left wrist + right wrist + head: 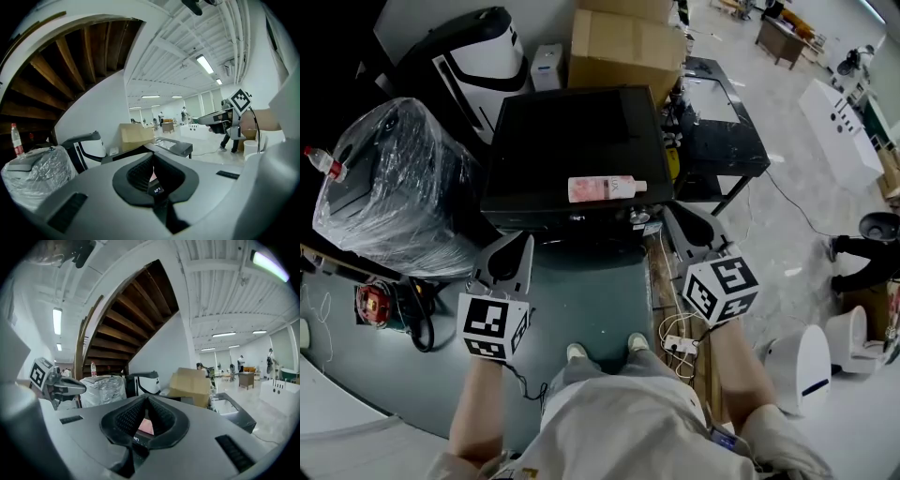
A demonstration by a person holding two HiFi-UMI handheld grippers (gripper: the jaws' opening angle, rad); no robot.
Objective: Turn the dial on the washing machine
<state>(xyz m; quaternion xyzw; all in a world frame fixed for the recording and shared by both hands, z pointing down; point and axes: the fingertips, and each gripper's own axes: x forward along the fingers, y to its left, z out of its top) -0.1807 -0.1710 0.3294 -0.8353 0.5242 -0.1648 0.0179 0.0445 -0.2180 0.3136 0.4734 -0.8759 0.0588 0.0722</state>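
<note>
While the left gripper [153,154] and right gripper [146,397] are both pressed together, empty, neither can straddle the dial [639,217]. Pushed at the washing machine's [572,141] front edge, they may skid or nudge the bottle [607,188].

Below me the black washing machine [572,141] stands on the floor [600,300]; on its flat top a pink bottle [605,188] lies on its side; a white power strip [680,344] lies on the floor nearby.

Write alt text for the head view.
Seen from above, a person stands at a black washing machine, holding a left gripper and right gripper, both with jaws together and empty, near its front edge. A pink bottle lies on its top; a cardboard box sits behind it.
</note>
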